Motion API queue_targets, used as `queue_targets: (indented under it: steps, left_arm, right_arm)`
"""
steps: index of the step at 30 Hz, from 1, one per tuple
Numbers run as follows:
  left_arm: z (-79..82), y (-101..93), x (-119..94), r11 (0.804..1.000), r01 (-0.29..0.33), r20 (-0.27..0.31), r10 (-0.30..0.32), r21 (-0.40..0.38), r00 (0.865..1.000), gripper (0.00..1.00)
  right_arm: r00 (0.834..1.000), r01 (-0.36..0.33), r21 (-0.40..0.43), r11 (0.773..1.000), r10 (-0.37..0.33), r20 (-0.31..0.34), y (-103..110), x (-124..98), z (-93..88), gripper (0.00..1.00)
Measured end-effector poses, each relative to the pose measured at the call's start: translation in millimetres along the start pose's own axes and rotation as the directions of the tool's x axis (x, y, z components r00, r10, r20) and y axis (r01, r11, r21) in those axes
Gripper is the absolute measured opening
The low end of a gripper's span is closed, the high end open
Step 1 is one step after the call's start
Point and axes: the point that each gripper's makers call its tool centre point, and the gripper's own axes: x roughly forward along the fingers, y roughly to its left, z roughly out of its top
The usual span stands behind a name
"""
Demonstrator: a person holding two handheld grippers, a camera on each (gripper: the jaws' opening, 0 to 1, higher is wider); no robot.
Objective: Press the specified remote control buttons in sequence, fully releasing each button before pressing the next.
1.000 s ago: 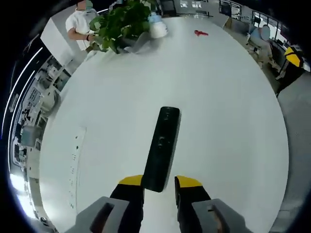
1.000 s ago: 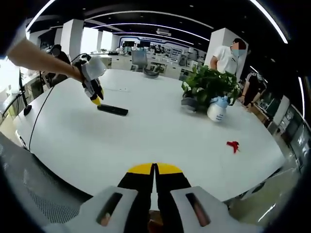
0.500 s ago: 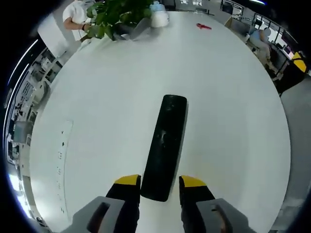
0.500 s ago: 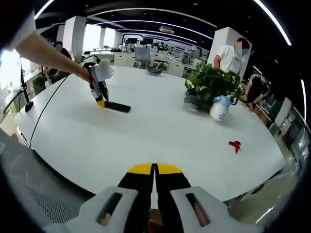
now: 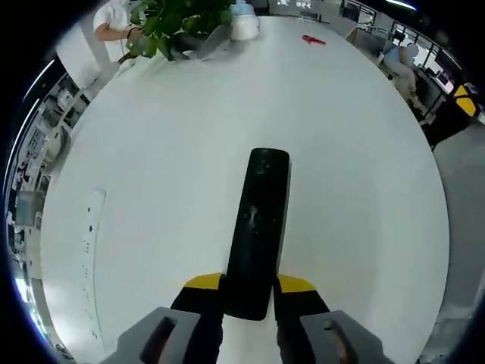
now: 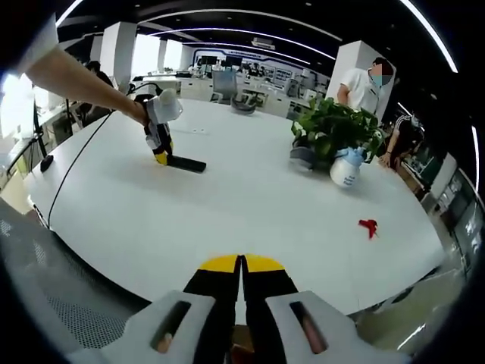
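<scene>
On a broad white table (image 5: 151, 152) in an open-plan office, a black remote control (image 5: 258, 227) is seen lying lengthwise, its near end set between the yellow-tipped jaws of the left gripper (image 5: 248, 287). In the left gripper view the jaws are shown pressed against the two long sides of the remote's near end, so the remote is clamped there while resting flat on the tabletop. The buttons on its face are too blurred to be told apart.

In the right gripper view the same scene is caught from across the table: the left gripper (image 6: 159, 152) is held by a person's outstretched arm (image 6: 83, 80), tilted down onto the near end of the remote control (image 6: 186, 164), which lies well to the left on the table (image 6: 250, 212). The right gripper (image 6: 242, 265) is held low at the table's near edge, well apart from the remote, with its yellow-tipped jaws closed together and nothing between them.

A leafy potted plant (image 6: 333, 129) is placed toward the far right of the table, with a white spray bottle (image 6: 345, 169) just beside it. A small red object (image 6: 369, 226) is seen lying alone on the tabletop nearer the right edge. A person in a white shirt (image 6: 364, 83) is pictured standing behind the plant.
</scene>
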Motion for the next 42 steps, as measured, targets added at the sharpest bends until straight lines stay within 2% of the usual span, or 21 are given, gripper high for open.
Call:
queue_targets:
  steps: [2,5,9,14,19,24,29,36,42]
  left_arm:
    - [0.4,-0.5,0.1,1.000,0.005,0.007,-0.005,0.022,1.000,0.25]
    - [0.3,-0.7,0.5,1.000,0.013,0.013,-0.013,0.001,1.000,0.25]
    - [0.9,-2.3,1.0,1.000,0.006,0.025,-0.006,0.010,1.000,0.25]
    - [2.7,-8.3,0.5,0.999,-0.035,-0.001,0.035,0.036,0.999,0.24]
    - [3.2,-12.0,0.8,0.998,-0.035,-0.031,0.037,0.054,0.999,0.24]
    - [1.1,-14.5,1.1,1.000,-0.019,-0.040,0.020,0.024,0.999,0.24]
    - [0.8,-19.7,1.1,0.999,-0.022,-0.055,0.024,0.027,0.998,0.24]
    - [-0.7,-29.8,0.3,0.996,-0.036,-0.087,0.043,0.077,0.995,0.24]
    - [-1.7,-32.8,0.2,0.997,-0.032,-0.113,0.040,0.068,0.993,0.24]
  right_arm:
    - [1.000,0.000,0.003,1.000,0.000,0.002,0.0,-0.2,0.3,0.00]
    - [1.000,0.000,0.003,1.000,0.000,0.001,0.0,-0.3,0.1,0.00]
    - [1.000,0.000,0.005,1.000,0.000,0.004,0.0,-0.6,0.7,0.00]
    - [1.000,-0.004,0.005,1.000,0.004,0.012,0.7,-1.0,1.9,0.00]
    - [1.000,-0.001,0.008,1.000,0.001,0.017,0.0,-1.3,2.5,0.00]
    - [1.000,0.001,0.011,1.000,-0.002,0.020,-0.6,-1.5,2.9,0.00]
    - [1.000,0.001,0.012,1.000,-0.002,0.023,-0.6,-1.8,3.6,0.00]
    - [1.000,0.002,0.019,1.000,-0.003,0.031,-1.3,-2.1,4.3,0.00]
    - [1.000,-0.004,0.018,1.000,0.004,0.027,0.1,-1.5,3.9,0.00]
